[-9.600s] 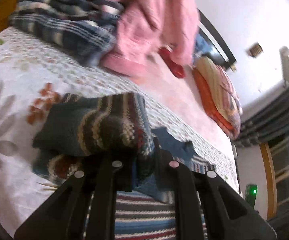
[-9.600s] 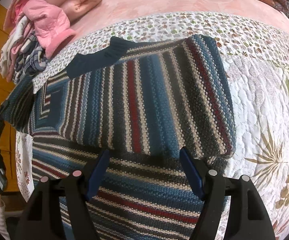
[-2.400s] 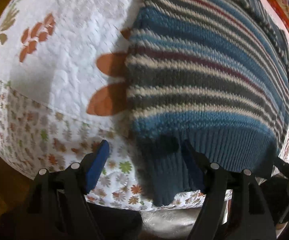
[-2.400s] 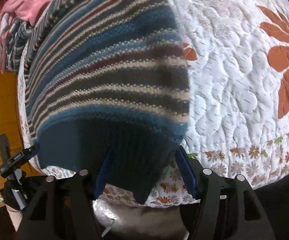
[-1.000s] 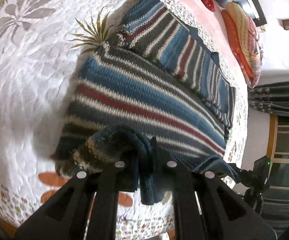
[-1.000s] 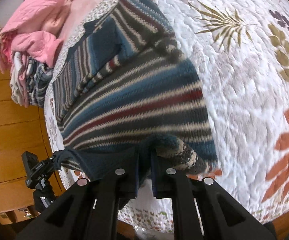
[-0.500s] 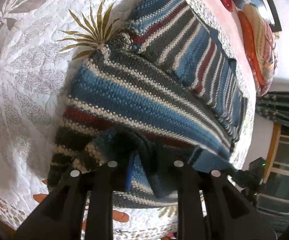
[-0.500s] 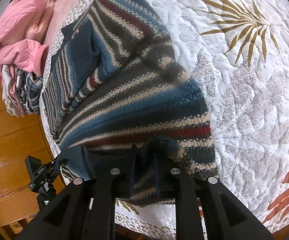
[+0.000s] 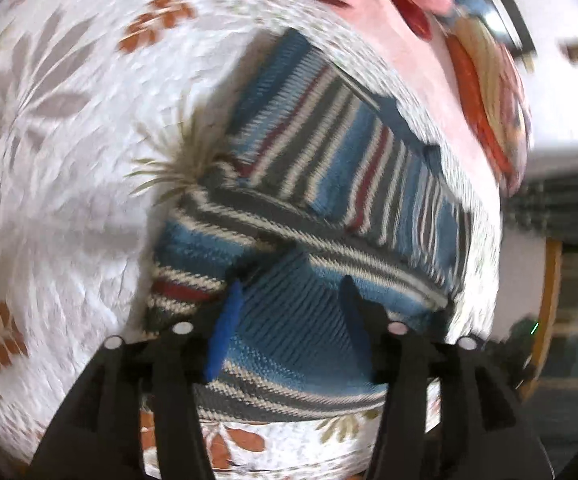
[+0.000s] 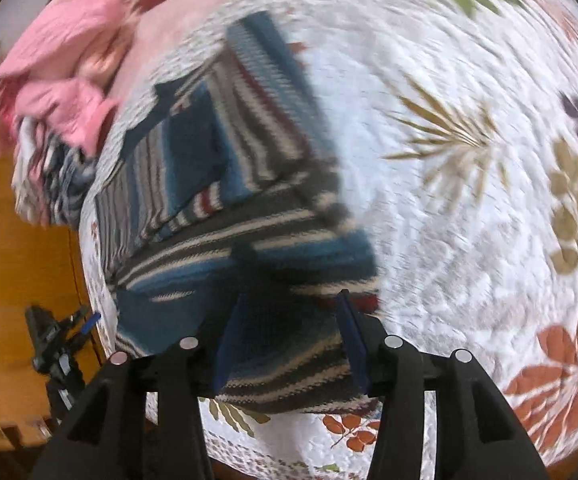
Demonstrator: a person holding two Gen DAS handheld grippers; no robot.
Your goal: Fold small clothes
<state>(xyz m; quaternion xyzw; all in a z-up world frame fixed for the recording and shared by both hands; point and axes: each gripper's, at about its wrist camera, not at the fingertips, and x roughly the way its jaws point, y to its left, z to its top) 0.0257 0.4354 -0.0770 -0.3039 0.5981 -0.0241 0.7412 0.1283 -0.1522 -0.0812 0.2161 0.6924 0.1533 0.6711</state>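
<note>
A striped knit sweater (image 9: 329, 184) in blue, grey, cream and red lies on the white floral quilt (image 9: 57, 168), its bottom hem folded up over the body. My left gripper (image 9: 289, 312) hovers open just above the folded near edge, nothing between its blue pads. In the right wrist view the same sweater (image 10: 225, 208) lies below my right gripper (image 10: 289, 316), which is also open over the folded hem. The left gripper (image 10: 61, 332) shows small at the left of the right wrist view. Both views are motion-blurred.
A heap of pink clothes (image 10: 61, 64) and plaid garments (image 10: 53, 176) sits at the far end of the bed. An orange patterned pillow (image 9: 489, 92) lies by the headboard. Wooden panelling (image 10: 17, 248) borders one side of the bed; quilt edge (image 10: 289, 440) is near.
Both grippers were shut on the sweater's hem half a second ago; they have now opened and released it, with the hem laid over the body. Both cameras are still moving.
</note>
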